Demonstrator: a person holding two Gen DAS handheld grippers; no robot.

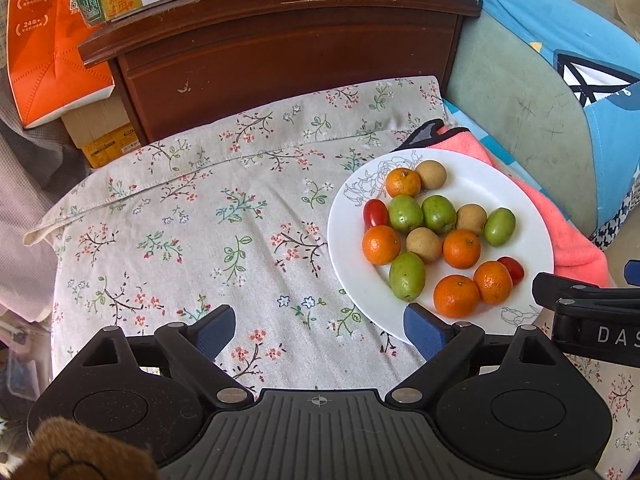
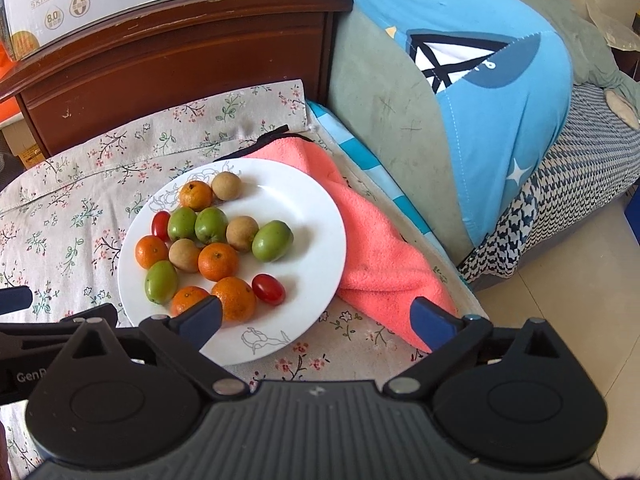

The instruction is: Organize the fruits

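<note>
We find all fruits mixed on the white plate (image 2: 320, 216) atop the floral cloth (image 1: 200, 220): tangerines (image 2: 218, 261), green jujubes (image 2: 272, 241), longans (image 2: 241, 233), cherry tomatoes (image 2: 268, 289). Unsorted by kind. Left gripper (image 1: 320, 330) and right gripper (image 2: 316, 320) fingers spread, holding nothing.
</note>
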